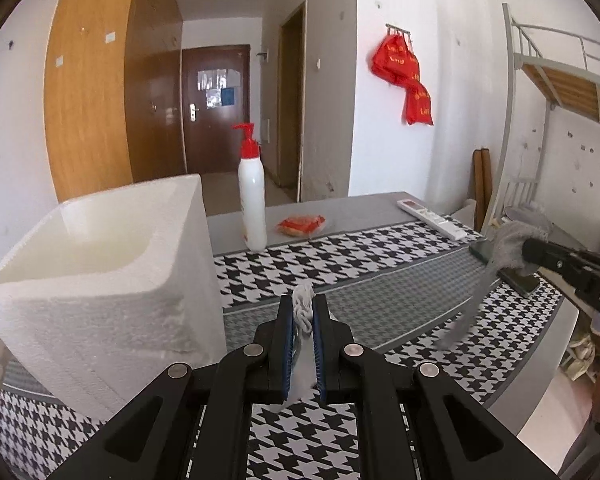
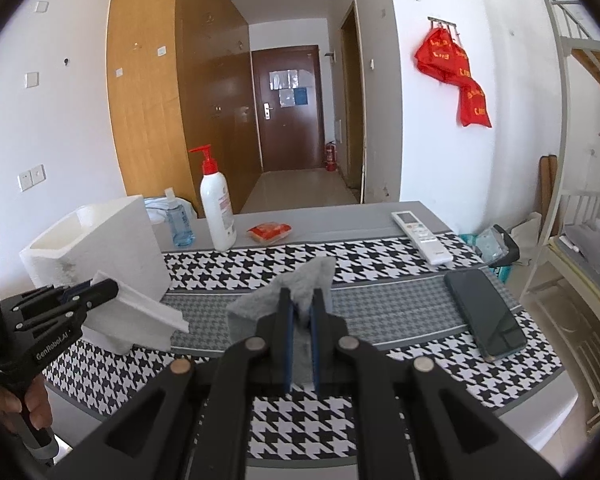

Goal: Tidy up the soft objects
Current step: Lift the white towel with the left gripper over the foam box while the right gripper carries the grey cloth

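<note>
Two cloths held: our left gripper [image 1: 303, 312] is clamped on a white ribbed cloth [image 1: 302, 307] beside the white foam box [image 1: 100, 248]; our right gripper [image 2: 300, 312] is clamped on a grey fuzzy cloth [image 2: 300, 280] above the houndstooth table cover [image 2: 380, 256]. We should probably lift white over the rim, release inside, keep grey clear.

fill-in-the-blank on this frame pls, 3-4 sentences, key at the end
1. The left gripper is shut on a folded ____ cloth.
2. The right gripper is shut on a fuzzy ____ cloth.
3. The white pump bottle has a ____ pump top.
4. The dark smartphone lies flat on the houndstooth tablecloth, nearer the camera than the white ____ control.

Missing words: white; grey; red; remote
</note>
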A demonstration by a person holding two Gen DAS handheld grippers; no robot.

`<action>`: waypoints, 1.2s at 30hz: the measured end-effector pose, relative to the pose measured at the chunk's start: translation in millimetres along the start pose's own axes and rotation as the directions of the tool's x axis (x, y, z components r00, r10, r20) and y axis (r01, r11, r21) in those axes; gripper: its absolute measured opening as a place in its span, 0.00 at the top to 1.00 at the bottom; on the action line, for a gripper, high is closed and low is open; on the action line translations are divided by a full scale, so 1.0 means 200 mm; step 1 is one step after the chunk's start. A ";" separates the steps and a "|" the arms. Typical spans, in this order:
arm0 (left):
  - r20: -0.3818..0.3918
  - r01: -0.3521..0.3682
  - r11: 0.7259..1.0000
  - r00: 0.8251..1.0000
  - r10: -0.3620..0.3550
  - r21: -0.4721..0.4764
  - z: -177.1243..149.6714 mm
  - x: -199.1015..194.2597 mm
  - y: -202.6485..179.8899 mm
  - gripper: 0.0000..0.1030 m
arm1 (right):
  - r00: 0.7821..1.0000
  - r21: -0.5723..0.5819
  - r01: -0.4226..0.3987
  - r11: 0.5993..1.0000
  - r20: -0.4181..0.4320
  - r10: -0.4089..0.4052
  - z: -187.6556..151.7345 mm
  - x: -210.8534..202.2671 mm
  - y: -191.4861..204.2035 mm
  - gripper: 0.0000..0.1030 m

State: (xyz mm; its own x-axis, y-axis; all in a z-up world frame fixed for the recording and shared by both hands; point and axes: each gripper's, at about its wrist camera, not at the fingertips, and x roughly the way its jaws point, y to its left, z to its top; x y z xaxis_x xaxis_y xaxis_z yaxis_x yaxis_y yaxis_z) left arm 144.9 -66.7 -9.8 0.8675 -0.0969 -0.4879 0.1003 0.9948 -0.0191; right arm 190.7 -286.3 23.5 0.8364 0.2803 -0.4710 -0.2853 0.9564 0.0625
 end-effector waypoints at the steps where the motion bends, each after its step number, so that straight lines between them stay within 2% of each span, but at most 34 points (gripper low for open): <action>1: 0.004 -0.001 1.000 1.000 0.001 0.002 0.00 -0.01 0.00 0.90 | 1.000 -0.001 -0.003 1.000 0.001 0.003 0.00 0.00 0.01 0.90; 23: 0.072 0.000 1.000 0.997 -0.002 0.023 0.10 -0.09 0.00 0.95 | 0.999 -0.027 -0.031 0.999 0.041 0.032 0.06 -0.03 0.09 0.90; 36: 0.112 -0.021 0.999 0.994 0.017 0.030 0.22 -0.11 0.02 0.95 | 0.997 -0.036 -0.031 0.999 0.066 0.034 0.15 -0.01 0.13 0.90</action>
State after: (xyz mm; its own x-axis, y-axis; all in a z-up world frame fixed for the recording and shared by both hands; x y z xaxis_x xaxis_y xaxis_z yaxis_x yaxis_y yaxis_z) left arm 148.0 -61.6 40.0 0.9180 -0.0827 -0.3878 0.0970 0.9951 0.0175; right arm 196.1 -259.9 52.3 0.8555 0.3171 -0.4094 -0.3280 0.9436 0.0455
